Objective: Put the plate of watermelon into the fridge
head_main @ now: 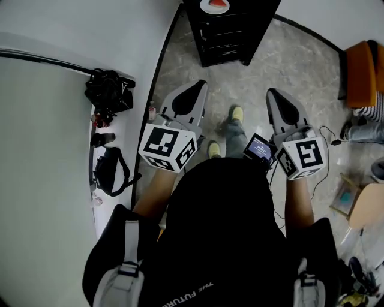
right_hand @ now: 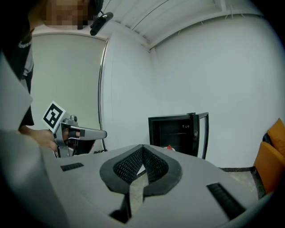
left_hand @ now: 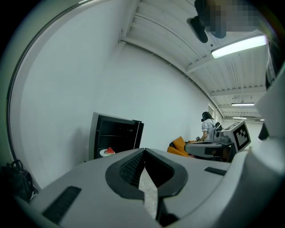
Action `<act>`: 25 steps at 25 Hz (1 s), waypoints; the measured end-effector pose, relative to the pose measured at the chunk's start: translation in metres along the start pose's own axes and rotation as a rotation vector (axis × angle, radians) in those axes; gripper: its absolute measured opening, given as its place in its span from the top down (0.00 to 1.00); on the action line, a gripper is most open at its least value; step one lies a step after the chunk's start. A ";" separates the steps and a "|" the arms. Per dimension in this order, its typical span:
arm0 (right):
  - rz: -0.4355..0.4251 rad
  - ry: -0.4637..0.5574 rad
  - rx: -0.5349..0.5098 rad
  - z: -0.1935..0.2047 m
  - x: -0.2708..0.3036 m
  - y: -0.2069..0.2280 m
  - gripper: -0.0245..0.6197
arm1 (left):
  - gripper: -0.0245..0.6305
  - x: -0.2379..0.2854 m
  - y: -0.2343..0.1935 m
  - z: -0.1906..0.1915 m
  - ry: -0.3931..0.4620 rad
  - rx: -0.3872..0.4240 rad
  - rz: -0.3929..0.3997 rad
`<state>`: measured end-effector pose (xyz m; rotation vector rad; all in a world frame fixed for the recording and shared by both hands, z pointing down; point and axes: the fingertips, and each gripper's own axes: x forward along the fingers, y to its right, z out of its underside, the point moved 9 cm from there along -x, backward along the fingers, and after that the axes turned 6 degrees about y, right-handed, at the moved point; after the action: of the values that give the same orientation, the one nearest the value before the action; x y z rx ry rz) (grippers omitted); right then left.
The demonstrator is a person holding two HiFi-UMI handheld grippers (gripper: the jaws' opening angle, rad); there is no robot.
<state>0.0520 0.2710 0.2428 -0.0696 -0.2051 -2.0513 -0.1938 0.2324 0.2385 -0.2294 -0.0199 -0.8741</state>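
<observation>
The fridge (head_main: 231, 30) is cut off by the head view's top edge, and so is the plate of watermelon (head_main: 215, 5) there. The left gripper (left_hand: 144, 150) hides the fridge's foot and the plate's lower rim. The right gripper (right_hand: 143, 145) leaves only a red tip showing. Whether the plate sits on or inside the fridge cannot be told.

The left forearm (head_main: 157, 193) and right forearm (head_main: 298, 202) reach forward side by side, well apart. The left hand-held gripper (head_main: 197, 86) (left_hand: 143, 151) points ahead, tilted slightly downward, its jaws closed tip to tip on nothing. The right hand-held gripper (head_main: 273, 92) (right_hand: 142, 146) is posed the same, its jaws together and empty.
</observation>
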 end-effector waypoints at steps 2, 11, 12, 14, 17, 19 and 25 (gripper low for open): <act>0.009 -0.004 -0.015 0.003 -0.016 -0.015 0.95 | 0.94 -0.019 0.008 0.003 0.007 -0.003 0.006; 0.067 0.001 -0.038 0.010 -0.068 -0.043 0.95 | 0.94 -0.054 0.038 0.013 0.002 0.008 0.072; 0.074 0.007 -0.034 0.010 -0.073 -0.042 0.95 | 0.94 -0.054 0.042 0.013 0.002 0.010 0.080; 0.086 0.009 -0.035 0.010 -0.082 -0.040 0.95 | 0.94 -0.055 0.050 0.013 0.001 0.013 0.091; 0.108 -0.005 -0.050 0.011 -0.090 -0.035 0.95 | 0.94 -0.054 0.059 0.012 -0.007 0.018 0.104; 0.131 -0.013 -0.041 0.011 -0.093 -0.031 0.95 | 0.94 -0.050 0.062 0.010 -0.012 0.020 0.108; 0.131 -0.002 -0.031 0.011 -0.097 -0.021 0.95 | 0.94 -0.042 0.069 0.010 -0.022 0.013 0.128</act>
<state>0.0783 0.3672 0.2381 -0.1019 -0.1656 -1.9243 -0.1676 0.3087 0.2306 -0.2261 -0.0306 -0.7434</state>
